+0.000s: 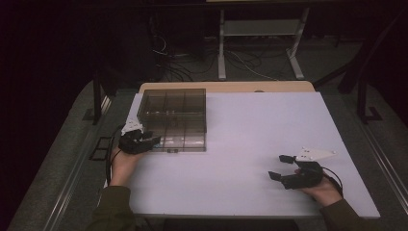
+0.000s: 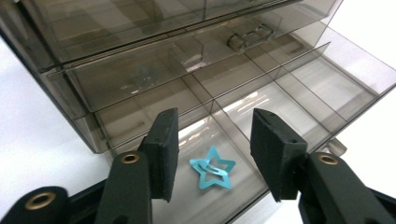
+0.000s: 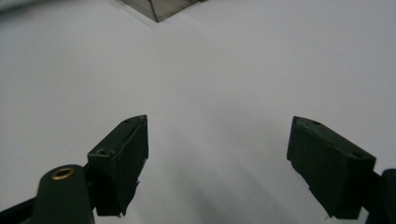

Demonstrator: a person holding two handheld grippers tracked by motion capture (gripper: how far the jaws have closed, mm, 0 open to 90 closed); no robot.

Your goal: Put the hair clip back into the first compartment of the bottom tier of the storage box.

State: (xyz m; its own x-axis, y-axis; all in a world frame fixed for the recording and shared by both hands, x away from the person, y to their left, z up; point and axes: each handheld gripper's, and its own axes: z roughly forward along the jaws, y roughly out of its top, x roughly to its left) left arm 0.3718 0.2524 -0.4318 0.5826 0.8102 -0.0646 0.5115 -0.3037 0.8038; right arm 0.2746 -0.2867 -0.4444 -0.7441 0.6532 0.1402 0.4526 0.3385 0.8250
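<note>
Between and just beyond the parted pads of the left claw a small turquoise star-shaped metal hair clip lies flat and loose in the nearest compartment of the smoky transparent plastic organiser box, its clasp tongue running slantwise toward the claw's left pad. The right claw rests wide open and empty on the white desk, well apart from the box.

A white table with a wooden far edge carries a smoky clear plastic compartment box at its far left. The box stands flat on the tabletop, with its drawer pulled out toward the near side.
</note>
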